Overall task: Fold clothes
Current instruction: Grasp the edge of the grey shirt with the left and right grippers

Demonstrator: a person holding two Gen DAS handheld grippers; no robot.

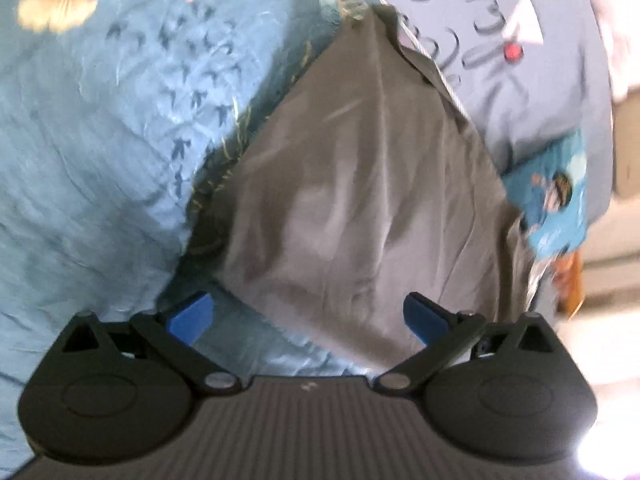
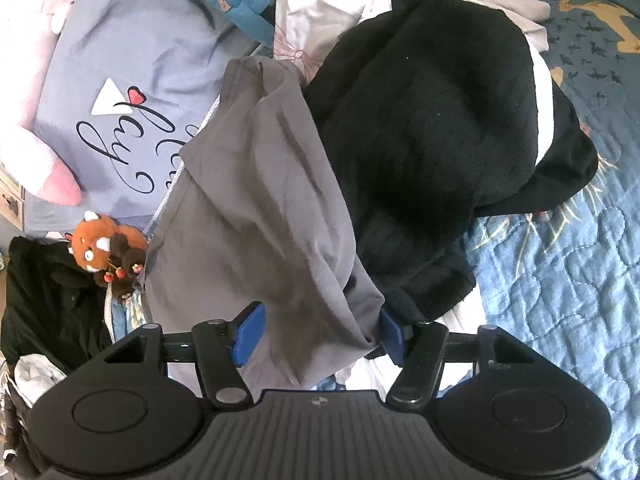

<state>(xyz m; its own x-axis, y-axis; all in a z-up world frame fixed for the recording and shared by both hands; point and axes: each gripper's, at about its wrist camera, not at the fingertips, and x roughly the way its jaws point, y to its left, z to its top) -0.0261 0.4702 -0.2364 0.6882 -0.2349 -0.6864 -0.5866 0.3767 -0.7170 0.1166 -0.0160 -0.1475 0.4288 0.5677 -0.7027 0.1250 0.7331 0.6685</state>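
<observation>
Grey garment part-folded on the blue quilt

Grey, thin and creased, the garment (image 2: pixel 256 208) lies on the quilt (image 2: pixel 560 272) beside a black fleece (image 2: pixel 432 120). Left gripper (image 1: pixel 308 316) spread; right gripper (image 2: pixel 320 334) spread around its bunched end.

Script lettering on a lavender pillowcase

On the lavender pillowcase (image 2: pixel 132 60), dark cursive ending in "ay" is read beside a white triangle and a red heart; the rest is covered by cloth. In the left wrist view the same script (image 1: pixel 480 20) is blurred and cannot be read.
</observation>
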